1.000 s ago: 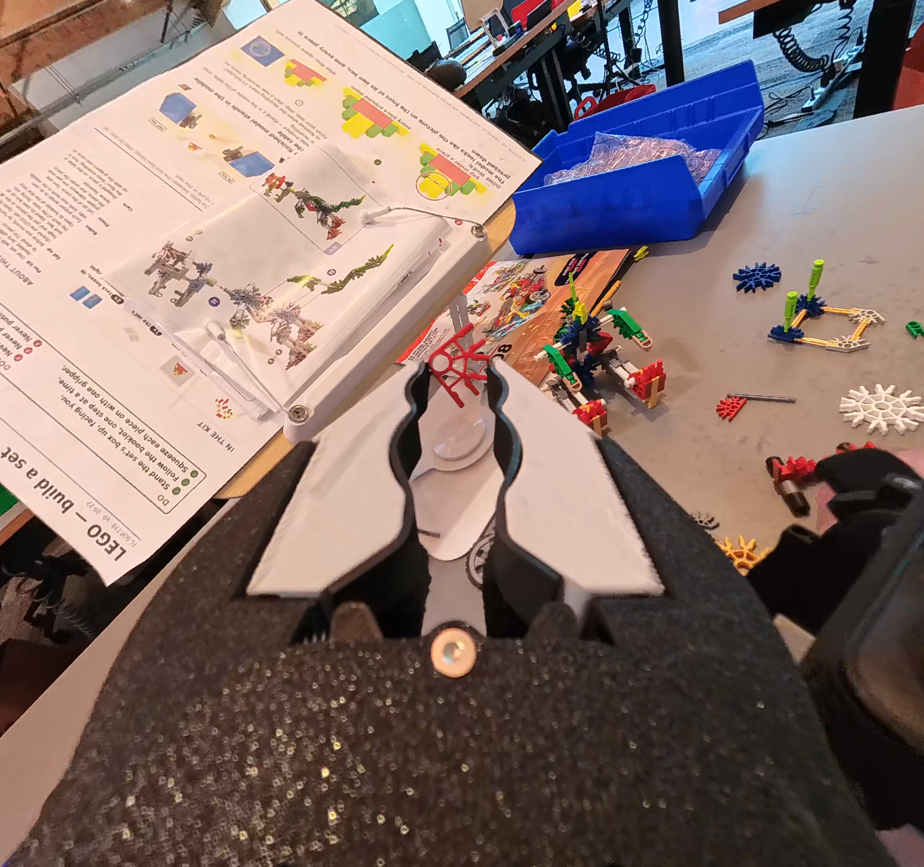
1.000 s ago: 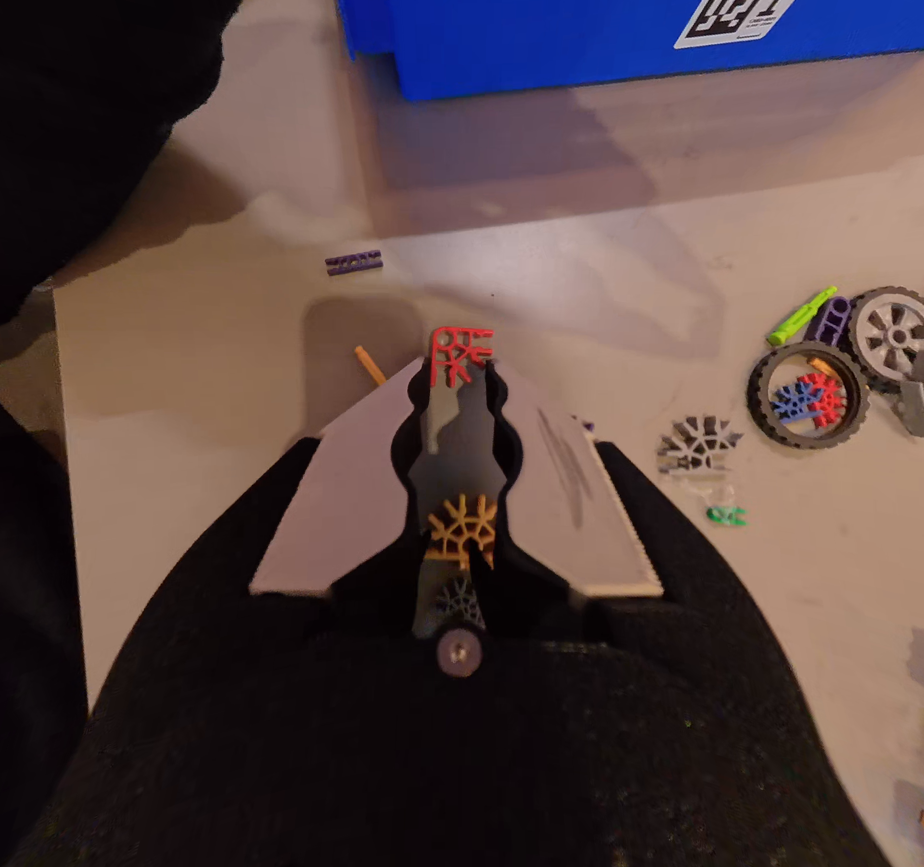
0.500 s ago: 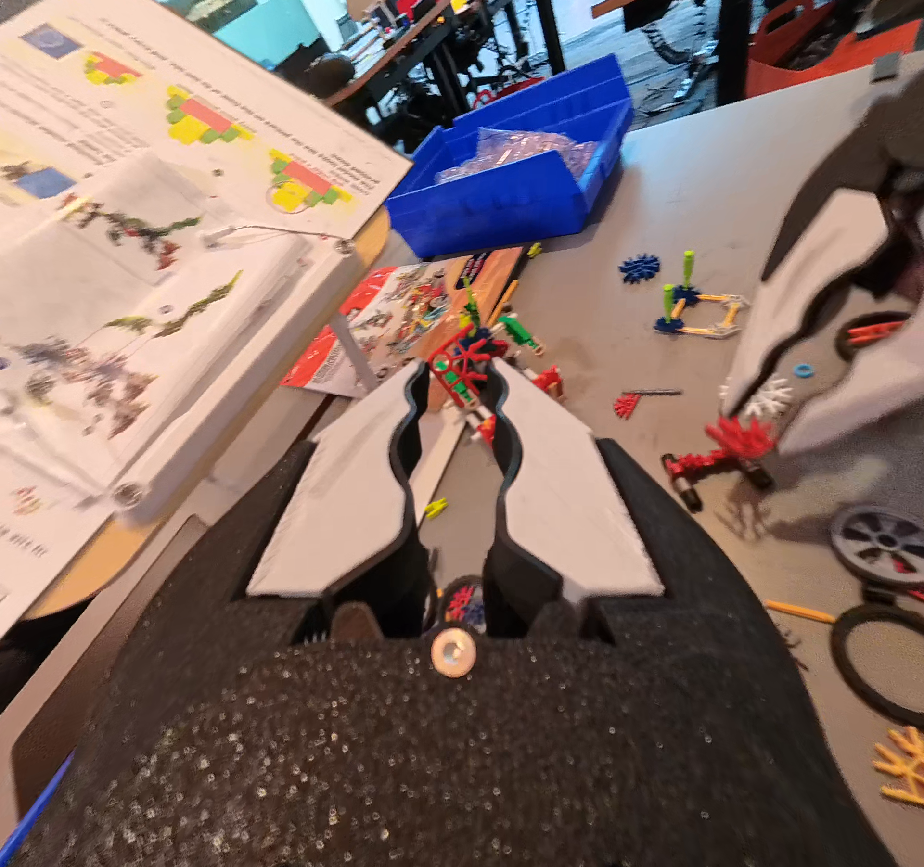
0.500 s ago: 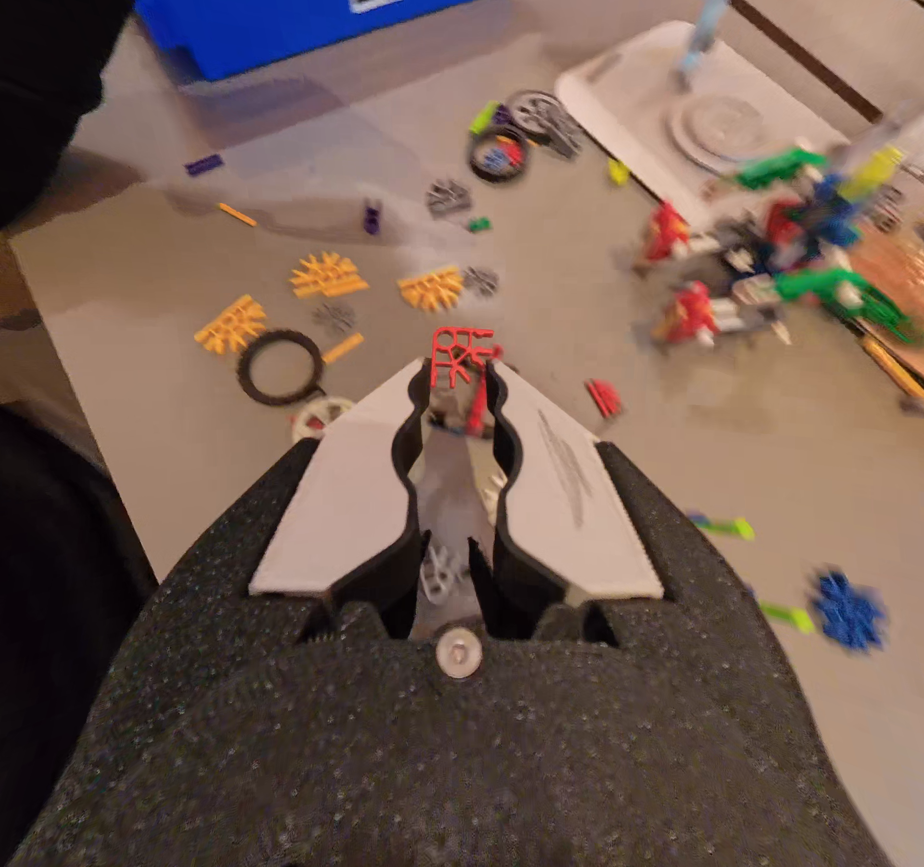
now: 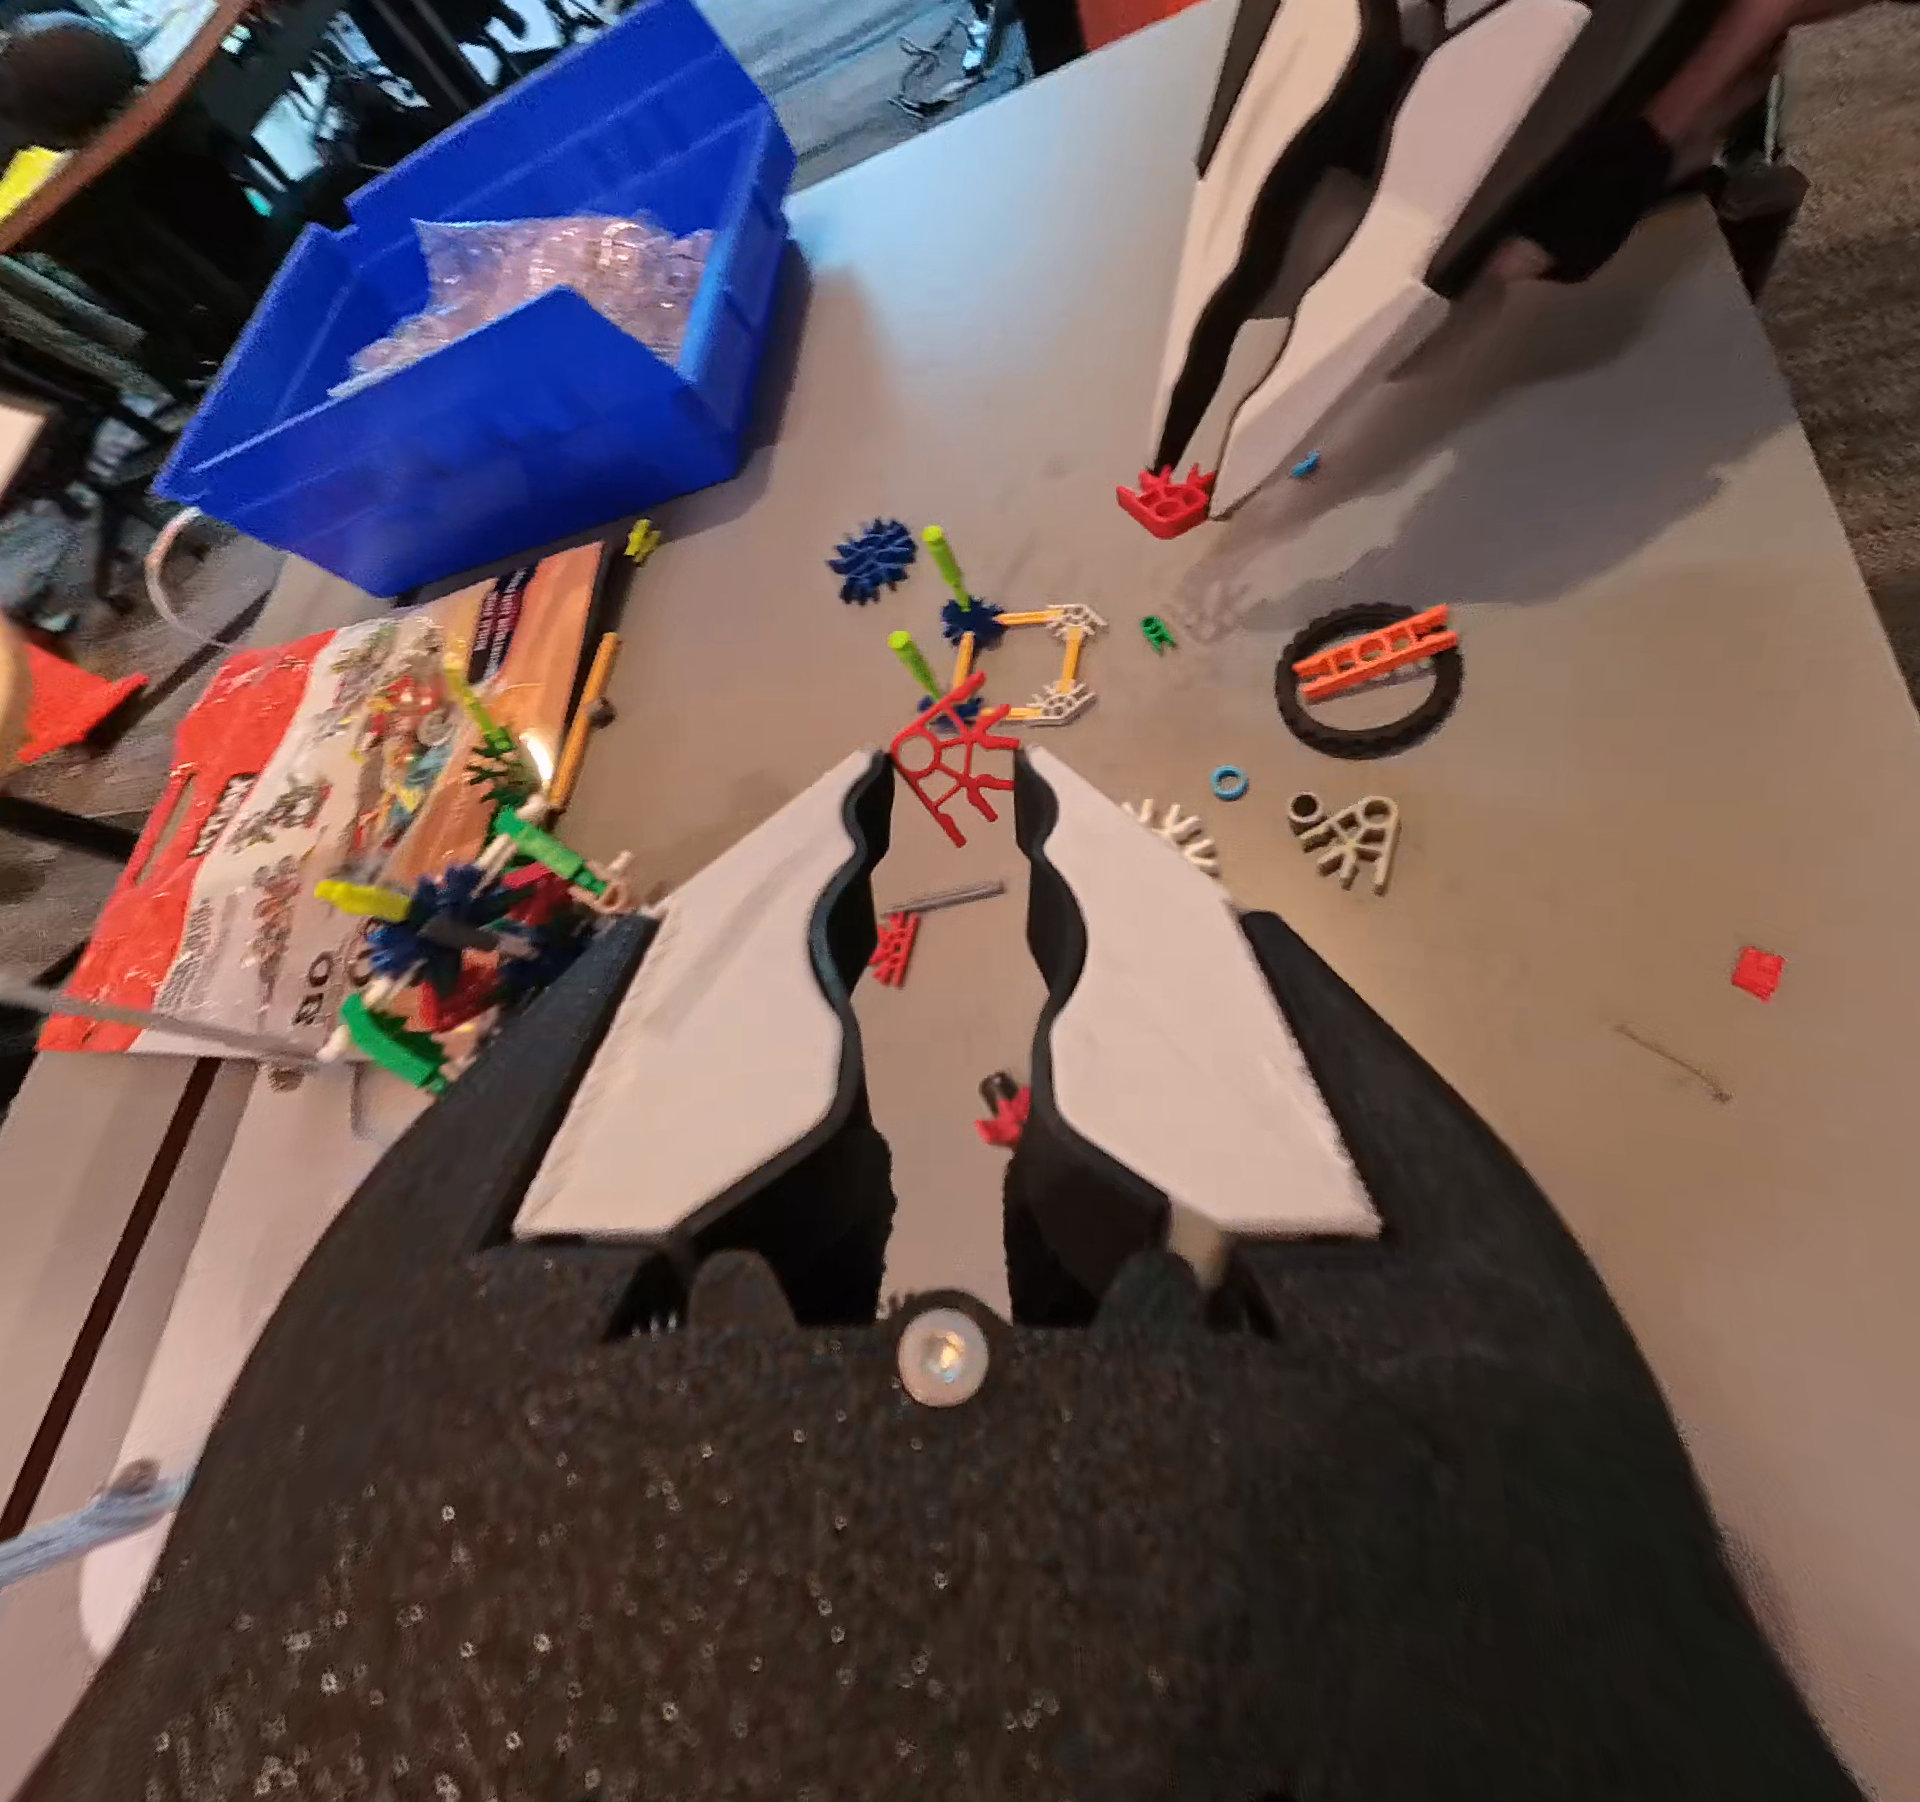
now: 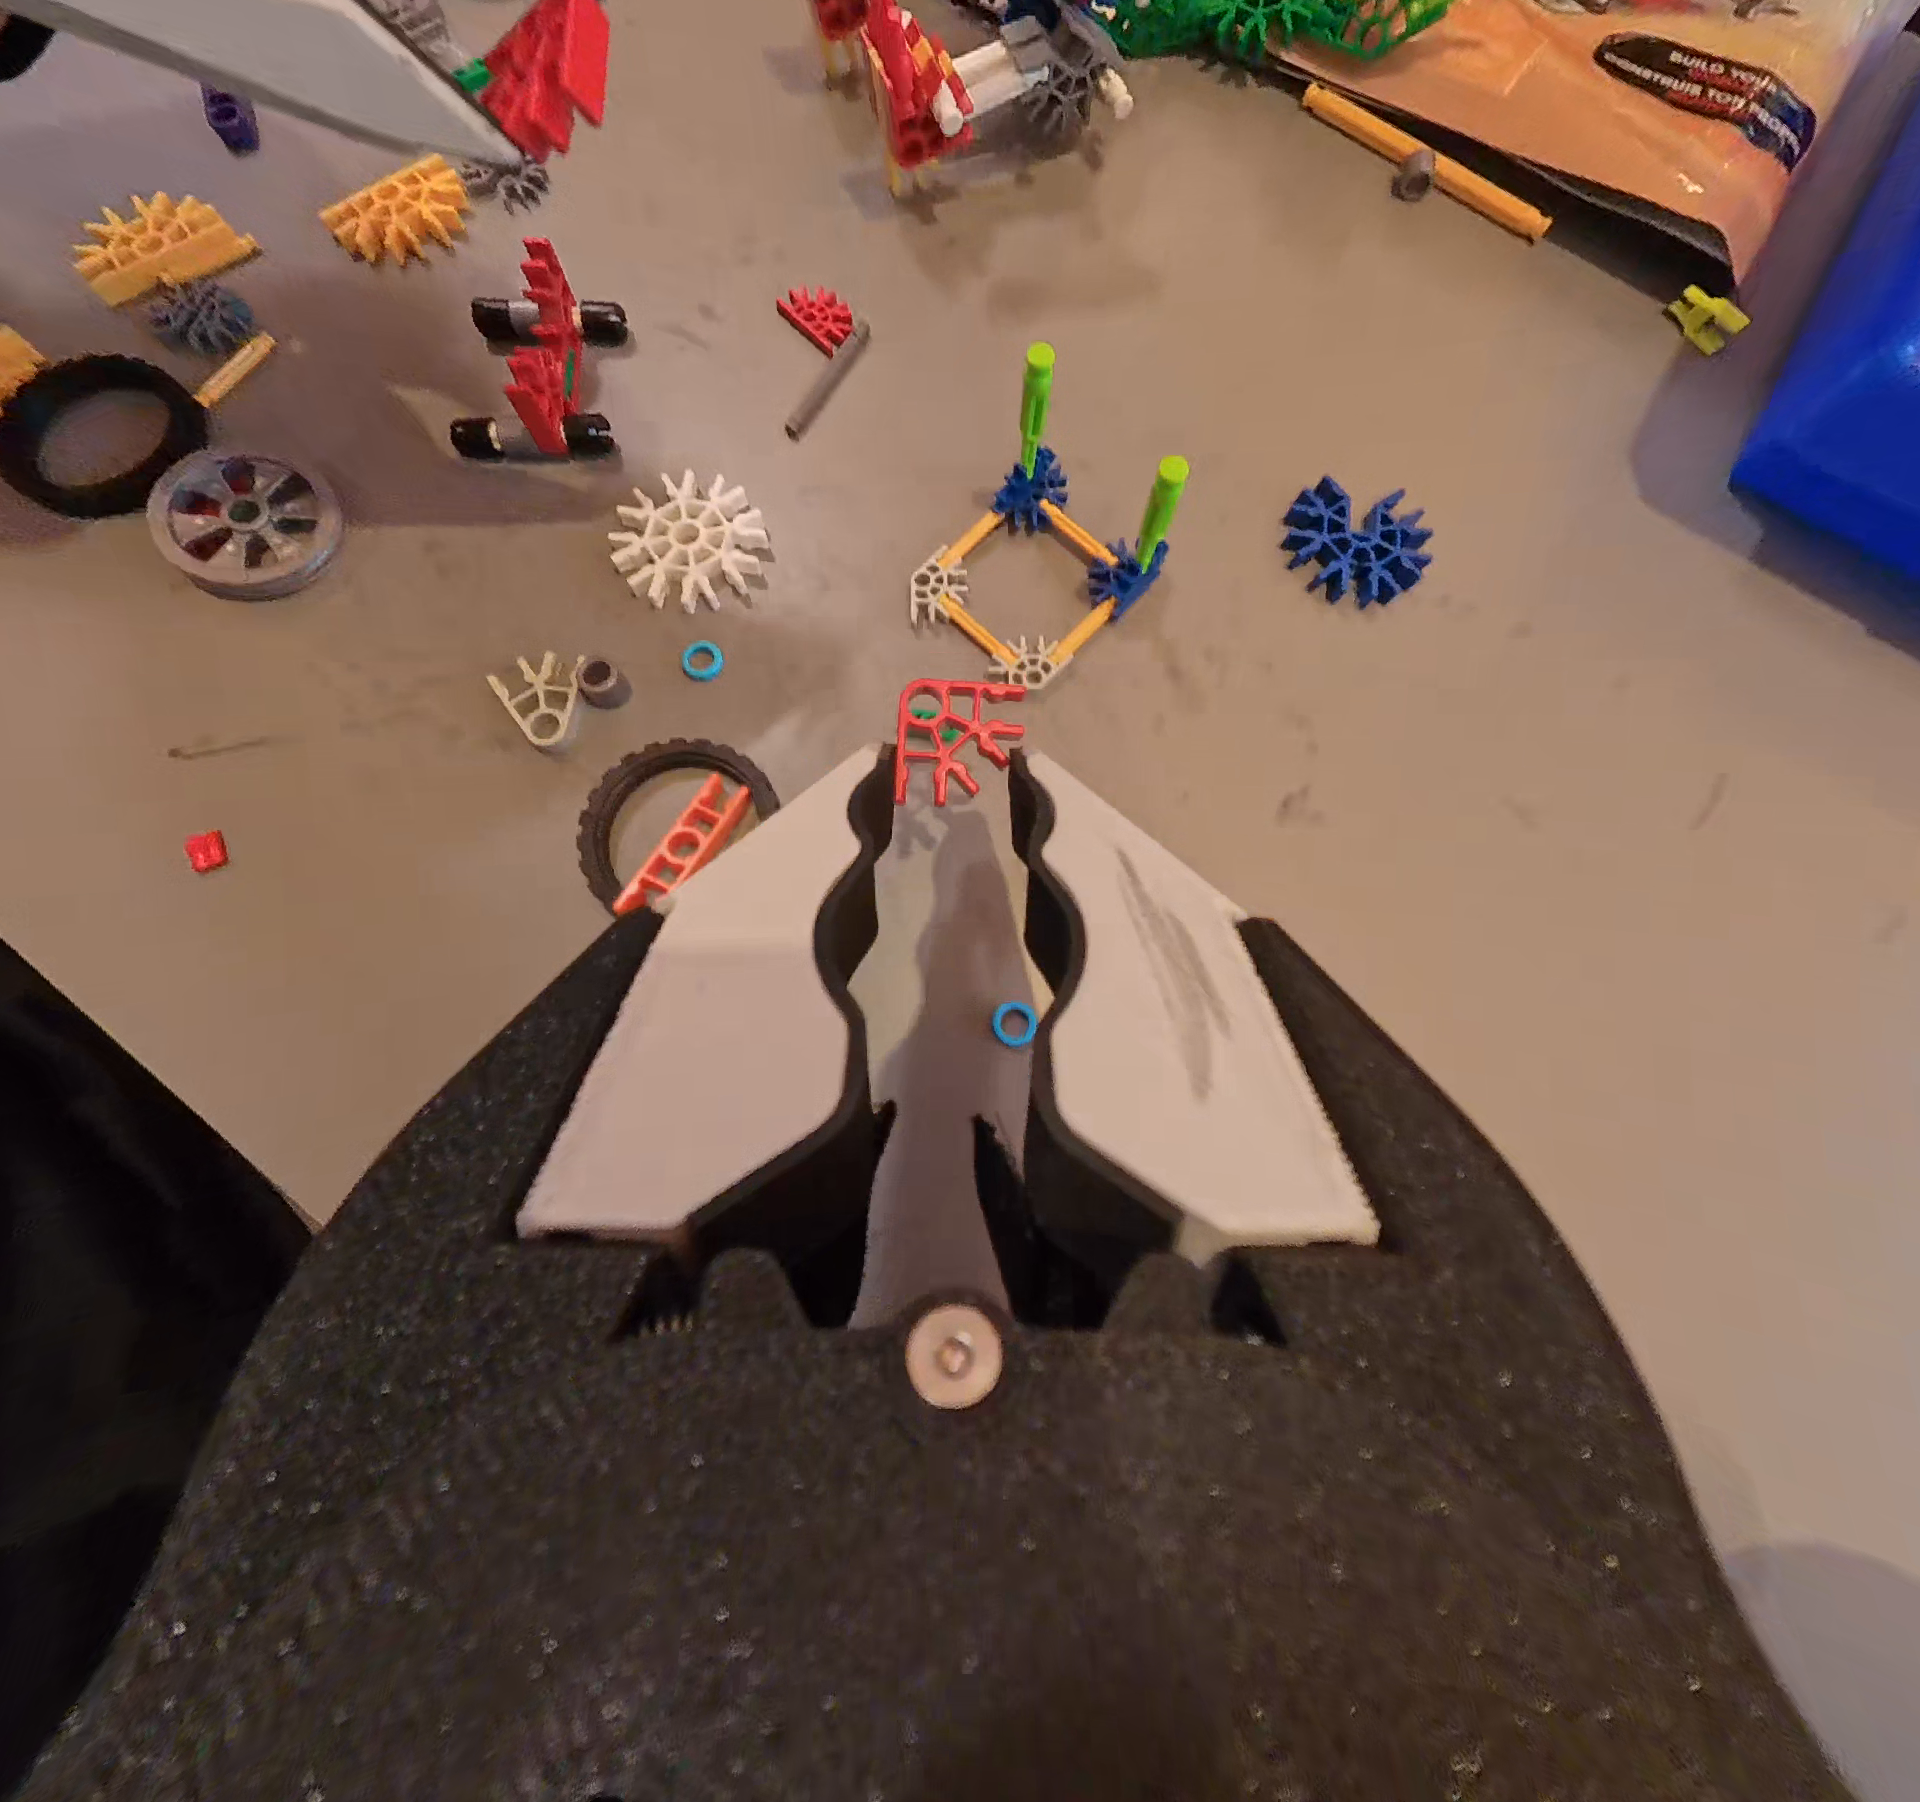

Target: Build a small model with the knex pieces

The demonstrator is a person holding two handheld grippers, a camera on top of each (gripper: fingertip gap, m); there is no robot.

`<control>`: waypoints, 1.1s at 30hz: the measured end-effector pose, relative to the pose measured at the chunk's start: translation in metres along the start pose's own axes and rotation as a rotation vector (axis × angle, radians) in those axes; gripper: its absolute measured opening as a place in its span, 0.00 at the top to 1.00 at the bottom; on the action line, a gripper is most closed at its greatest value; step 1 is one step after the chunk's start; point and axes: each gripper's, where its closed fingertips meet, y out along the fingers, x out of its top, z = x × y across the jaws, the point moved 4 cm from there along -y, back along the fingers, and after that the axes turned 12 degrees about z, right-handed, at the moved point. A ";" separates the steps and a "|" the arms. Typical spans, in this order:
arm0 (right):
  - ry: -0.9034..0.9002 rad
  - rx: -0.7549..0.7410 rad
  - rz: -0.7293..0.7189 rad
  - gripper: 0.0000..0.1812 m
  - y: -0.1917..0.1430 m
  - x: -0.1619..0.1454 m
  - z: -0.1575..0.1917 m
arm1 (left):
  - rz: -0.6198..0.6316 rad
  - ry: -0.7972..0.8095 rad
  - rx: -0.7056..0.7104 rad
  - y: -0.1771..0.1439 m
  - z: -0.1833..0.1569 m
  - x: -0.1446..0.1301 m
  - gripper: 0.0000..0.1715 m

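Note:
My left gripper (image 5: 951, 765) is shut on a red fan-shaped connector (image 5: 954, 765) and holds it above the grey table, just in front of a small square frame (image 5: 1023, 661) of yellow rods, blue and grey connectors and two upright green rods. My right gripper (image 6: 951, 765) is shut on a second red connector (image 6: 951, 739), just short of the same frame (image 6: 1039, 578). Each gripper shows in the other's view: the right one (image 5: 1195, 485) at the far right, the left one (image 6: 499, 131) at the upper left. The two grippers are apart.
A blue bin (image 5: 499, 422) of clear bags stands at the back left. A printed bag (image 5: 312, 817) and a built model (image 6: 987, 38) lie beside it. Loose parts lie about: a tyre with an orange piece (image 5: 1366, 682), a white connector (image 6: 689, 540), a blue connector (image 6: 1356, 542), yellow connectors (image 6: 395, 209) and a wheel (image 6: 244, 521). My hands' fingertips stand some 12 centimeters from each other.
Both grippers swung in over the table while keeping their red connectors. The left view turned away from the instruction stand. The right one left the blue bin and now hangs near the square frame.

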 end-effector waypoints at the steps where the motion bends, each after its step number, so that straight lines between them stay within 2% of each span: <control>1: 0.000 0.000 0.001 0.88 -0.001 -0.002 0.000 | 0.009 0.011 -0.013 0.003 -0.004 0.001 0.88; 12: -0.034 0.069 -0.013 0.88 -0.014 -0.013 0.025 | 0.073 0.067 -0.156 0.012 -0.062 0.010 0.88; 21: -0.029 0.080 -0.037 0.88 -0.009 -0.013 0.026 | 0.128 0.083 -0.174 0.011 -0.091 -0.011 0.88; 33: -0.031 0.099 -0.057 0.88 -0.001 0.000 0.025 | 0.157 0.073 -0.205 0.022 -0.097 -0.024 0.88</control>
